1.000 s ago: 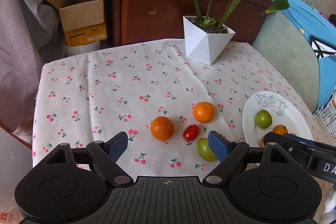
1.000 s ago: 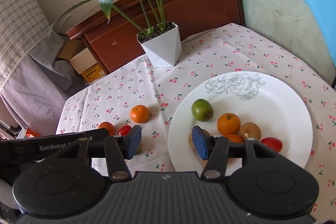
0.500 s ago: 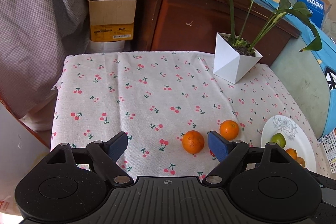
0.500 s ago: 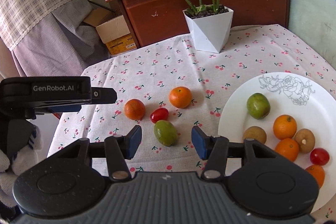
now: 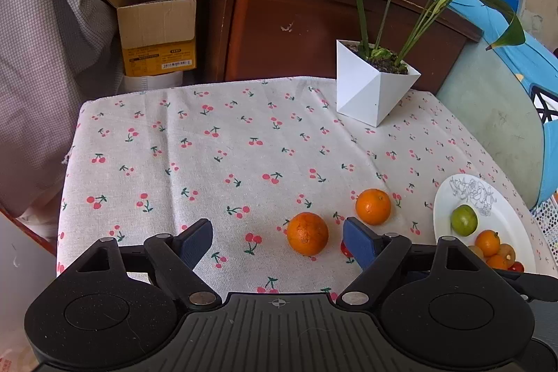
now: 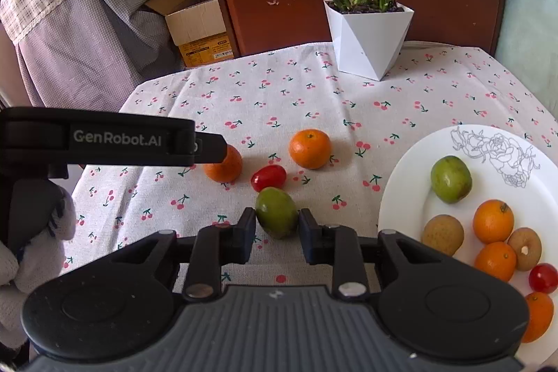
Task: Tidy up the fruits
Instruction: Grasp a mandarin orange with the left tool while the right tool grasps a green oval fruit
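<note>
my right tongs [image 6: 277,227] were closing on the oval green fruit [image 6: 276,212], both dark pads touching its sides, the fruit resting on the cherry-print cloth surface [image 6: 314,100]. just behind it sat a small red cherry tomato [image 6: 268,177], touching or nearly touching the green fruit, can't tell which. further back were a round orange tangerine [image 6: 310,148] and a second orange tangerine [image 6: 225,164], partly hidden by the black body of the left gripper.

the round white plate with a line-drawn rose [image 6: 411,190] sat to the right of the green fruit, apart from it. on it: another green fruit, two brown round fruits, several tangerines, one red tomato.

my left tongs [image 5: 278,241] were spread wide with nothing between the pads, easing inward a little, hovering above the cloth. one tangerine [image 5: 307,233] showed just inside its right blue pad [image 5: 359,241], not touched. a gloved hand [image 6: 38,232] held the left gripper.

a white faceted planter with a green plant [image 6: 368,37] stood at the far side of the surface.
</note>
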{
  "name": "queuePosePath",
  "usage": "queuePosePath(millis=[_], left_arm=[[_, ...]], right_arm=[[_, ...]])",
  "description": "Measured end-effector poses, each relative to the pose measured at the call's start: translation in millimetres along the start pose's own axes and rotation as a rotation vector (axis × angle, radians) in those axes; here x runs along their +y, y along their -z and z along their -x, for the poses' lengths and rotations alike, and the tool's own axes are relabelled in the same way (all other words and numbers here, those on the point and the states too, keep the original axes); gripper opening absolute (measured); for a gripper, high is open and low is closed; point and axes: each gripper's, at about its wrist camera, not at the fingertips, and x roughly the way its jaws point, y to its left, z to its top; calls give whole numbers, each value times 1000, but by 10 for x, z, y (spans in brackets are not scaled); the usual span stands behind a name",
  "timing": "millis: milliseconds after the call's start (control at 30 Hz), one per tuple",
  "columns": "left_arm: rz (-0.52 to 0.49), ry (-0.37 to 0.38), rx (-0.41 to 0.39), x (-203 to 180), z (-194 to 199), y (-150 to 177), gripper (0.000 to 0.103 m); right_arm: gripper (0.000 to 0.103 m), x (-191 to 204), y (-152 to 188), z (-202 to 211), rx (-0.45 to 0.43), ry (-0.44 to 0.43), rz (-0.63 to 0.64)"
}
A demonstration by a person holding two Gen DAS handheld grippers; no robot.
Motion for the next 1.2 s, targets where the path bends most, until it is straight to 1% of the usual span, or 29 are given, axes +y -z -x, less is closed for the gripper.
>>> queuePosePath(millis=[100,167,333,400,467,533,600,667,767,1033,1067,1200], left_arm=[[-7,9,7,-19,-57,21,73],[1,20,15,-22,-89,28,65],[4,20,21,-35,-157,50,64],[-3,13,15,-46,-174,58,62],[-16,7,7,-66,-187,58,57],[-14,9,-5,-63,-192,54,55],[-18,13,-9,-71,-193,52,50],[-26,16,-9,-80,-188,56,41],[-30,17,-10,-74,-183,63,34],[-71,11,-19,-120,-175,100,33],[-70,16,-19,-119,-174,102,28],[-48,37,-16,-94,-154,100,28]], right_arm=[[27,-19,4,16,0,-5,-11],[27,-29,0,34,0,-9,-14],[27,-56,0,73,0,-9,-24],[27,-69,2,81,1,-7,-29],[27,-89,0,85,1,-5,-40],[27,-103,-4,90,0,-6,-49],[27,-109,-3,93,-1,-5,-50],[27,-113,-2,91,-1,-5,-52],[27,-109,-3,82,1,-5,-51],[27,-119,12,72,8,-3,-60],[27,-121,12,76,7,-5,-62],[27,-126,-6,103,-5,-11,-66]])
